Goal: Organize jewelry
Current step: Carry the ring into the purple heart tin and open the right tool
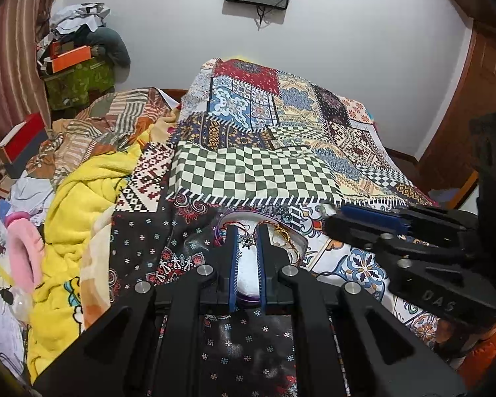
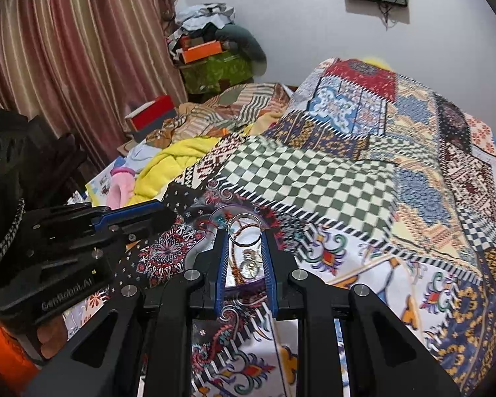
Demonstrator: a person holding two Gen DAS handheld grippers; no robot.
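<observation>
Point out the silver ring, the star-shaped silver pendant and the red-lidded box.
Silver metal ring (image 2: 244, 231), right wrist view, on its near rim.
Star-shaped silver pendant (image 1: 248, 242), left wrist view, its centre.
Red-lidded box (image 2: 152, 111), right wrist view, its red side.

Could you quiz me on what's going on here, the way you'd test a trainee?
1. True or false: a star pendant shows between the left gripper's fingers.
2. What shows between the right gripper's fingers? A) a silver bangle B) a wristwatch C) a coin
3. What colour are the gripper pads?

Key: 1 true; 2 A; 3 blue.
</observation>
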